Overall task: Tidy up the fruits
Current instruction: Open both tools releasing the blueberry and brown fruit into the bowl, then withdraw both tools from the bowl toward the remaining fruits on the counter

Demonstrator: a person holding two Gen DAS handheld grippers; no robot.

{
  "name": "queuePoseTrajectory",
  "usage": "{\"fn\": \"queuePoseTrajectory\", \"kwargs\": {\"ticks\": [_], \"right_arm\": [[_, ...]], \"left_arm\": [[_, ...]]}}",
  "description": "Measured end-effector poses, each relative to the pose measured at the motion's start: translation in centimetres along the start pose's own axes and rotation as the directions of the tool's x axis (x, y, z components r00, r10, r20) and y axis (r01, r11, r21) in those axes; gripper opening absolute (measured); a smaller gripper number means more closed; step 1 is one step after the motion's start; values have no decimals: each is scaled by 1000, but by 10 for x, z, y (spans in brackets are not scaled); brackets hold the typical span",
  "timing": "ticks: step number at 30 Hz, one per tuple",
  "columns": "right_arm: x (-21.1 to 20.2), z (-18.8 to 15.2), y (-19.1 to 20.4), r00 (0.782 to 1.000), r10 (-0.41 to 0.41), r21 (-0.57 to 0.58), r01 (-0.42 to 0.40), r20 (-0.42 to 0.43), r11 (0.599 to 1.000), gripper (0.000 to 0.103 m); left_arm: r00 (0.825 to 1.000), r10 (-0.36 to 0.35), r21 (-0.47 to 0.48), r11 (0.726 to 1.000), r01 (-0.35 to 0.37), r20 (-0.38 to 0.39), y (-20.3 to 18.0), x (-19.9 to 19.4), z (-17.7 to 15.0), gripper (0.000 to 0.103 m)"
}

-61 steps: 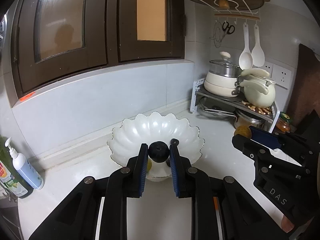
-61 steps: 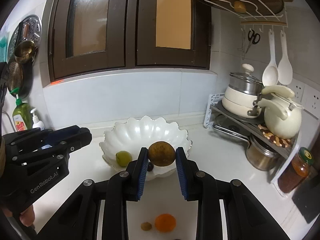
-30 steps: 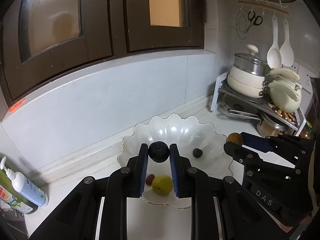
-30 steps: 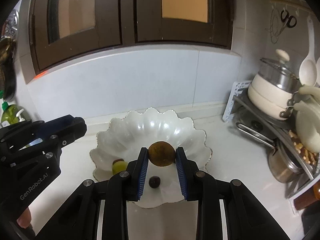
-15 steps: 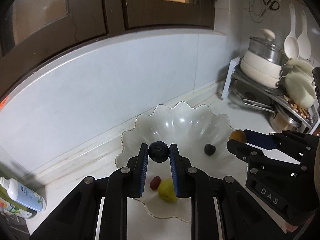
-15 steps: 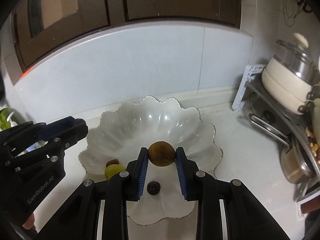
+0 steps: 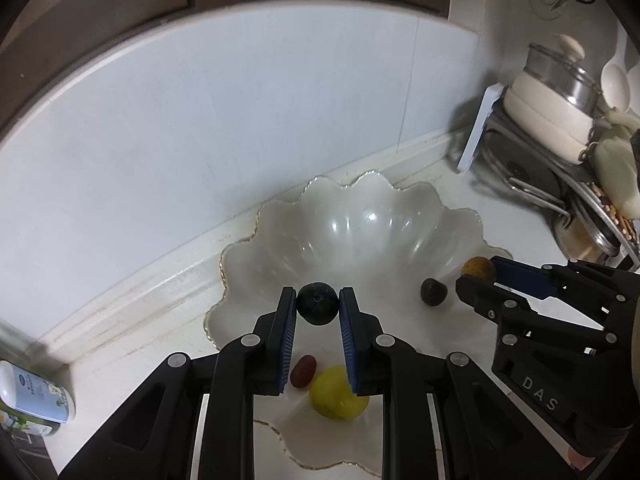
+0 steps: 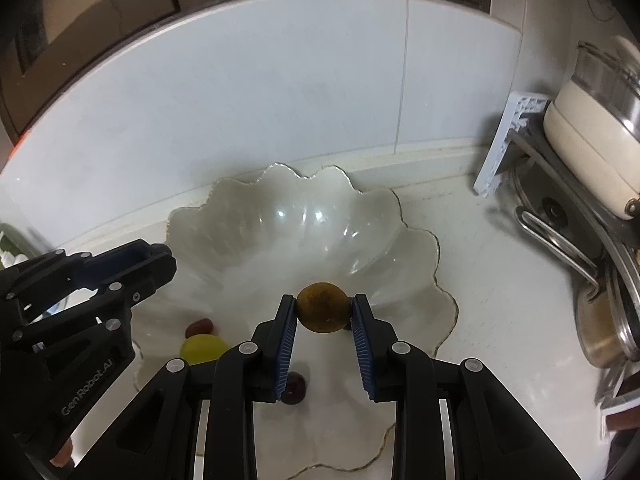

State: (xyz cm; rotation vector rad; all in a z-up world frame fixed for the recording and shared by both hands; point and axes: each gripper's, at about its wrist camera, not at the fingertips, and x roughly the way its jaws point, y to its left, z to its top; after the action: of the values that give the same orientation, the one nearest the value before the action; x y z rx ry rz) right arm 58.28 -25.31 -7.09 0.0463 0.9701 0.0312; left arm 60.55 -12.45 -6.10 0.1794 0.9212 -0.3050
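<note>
Fingers of the left gripper point(image 7: 318, 308) are clamped on a dark plum point(image 7: 317, 303), the right gripper point(image 8: 323, 314) on a brown fruit point(image 8: 322, 307), both held above the scalloped white bowl point(image 7: 280, 224); release into it is likely called for next.

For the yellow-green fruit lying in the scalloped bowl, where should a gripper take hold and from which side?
Grip the yellow-green fruit across its widest middle, coming from above. It is round and lies low on the white scalloped bowl floor, so a side approach would likely meet the raised rim. The small red fruit sits close against one side; place the pads on the flanks away from it.
</note>
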Motion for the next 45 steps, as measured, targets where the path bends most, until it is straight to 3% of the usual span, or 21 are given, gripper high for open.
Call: {"fn": "queuePoseTrajectory", "kwargs": {"ticks": [10,12,14,18,25,40,45], "right_arm": [[22,-1,-7,997,-2,10,3,-73,1000,31],[23,0,-7,997,-18,-3,18,-75,1000,32],[22,0,-7,997,-26,-9,26,-72,1000,36],[19,-1,-9,997,-25,-6,24,-73,1000,40],[-3,-6,-13,999,-27,5,28,-34,1000,40],[-75,-19,-12,994,-28,-6,29,107,1000,40],[-93,-26,-11,990,-17,1,17,139,1000,40]], "left_arm": [[996,1,-24,1000,-3,-90,1,27,3,23],[996,13,-24,1000,-15,-91,2,27,3,28],[996,25,-26,999,-28,-85,2,26,2,43],[996,41,-31,999,-44,-79,3,20,0,43],[996,73,-16,997,-73,-49,-1,-3,-3,43],[990,107,-24,994,-106,94,-10,-77,-18,43],[990,84,-21,996,-82,116,-16,-93,-25,43]]}}
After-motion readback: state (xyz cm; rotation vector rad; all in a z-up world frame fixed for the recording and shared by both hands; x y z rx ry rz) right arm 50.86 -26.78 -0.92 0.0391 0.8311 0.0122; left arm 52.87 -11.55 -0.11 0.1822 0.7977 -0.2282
